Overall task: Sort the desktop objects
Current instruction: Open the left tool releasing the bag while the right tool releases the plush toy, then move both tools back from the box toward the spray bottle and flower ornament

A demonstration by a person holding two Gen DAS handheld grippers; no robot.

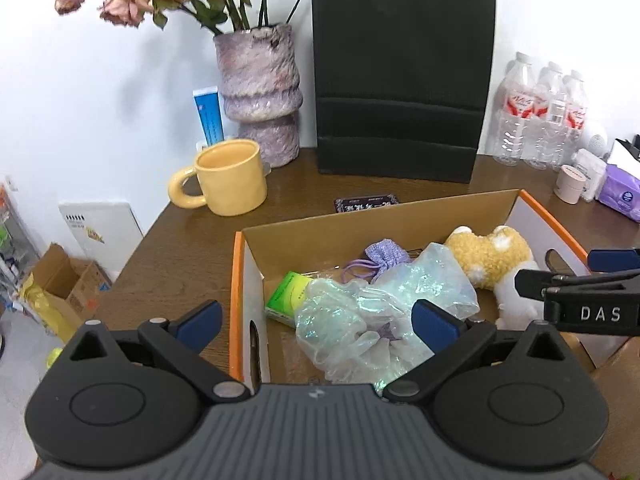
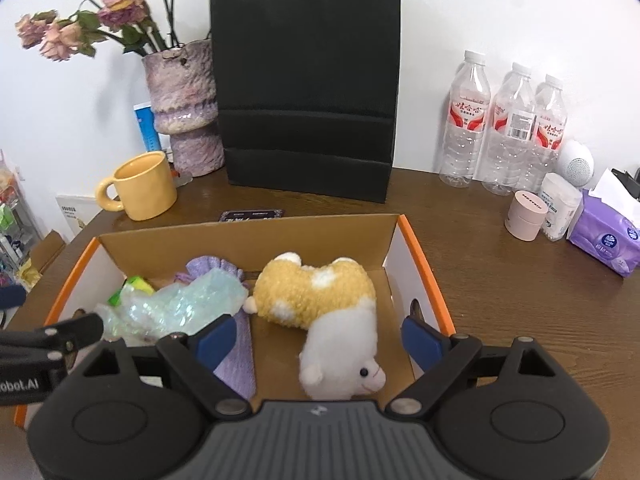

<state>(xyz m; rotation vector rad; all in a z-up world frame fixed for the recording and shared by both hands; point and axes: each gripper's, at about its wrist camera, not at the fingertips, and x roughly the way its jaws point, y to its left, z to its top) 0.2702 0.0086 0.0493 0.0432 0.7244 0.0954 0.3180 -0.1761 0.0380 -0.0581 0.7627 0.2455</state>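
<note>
Seen from the left wrist, the left gripper [image 1: 318, 320] hovers with fingers spread above the cardboard box [image 1: 360, 222], over an iridescent plastic bag [image 1: 372, 312] inside. From the right wrist, the right gripper [image 2: 320, 336] holds fingers spread, empty, over a plush toy [image 2: 328, 312] lying in the same box on the brown surface [image 2: 500, 280].

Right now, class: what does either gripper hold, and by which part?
Nothing is held. The left gripper and right gripper are both open above the box, with no pad closed on the plush toy or plastic bag.
</note>
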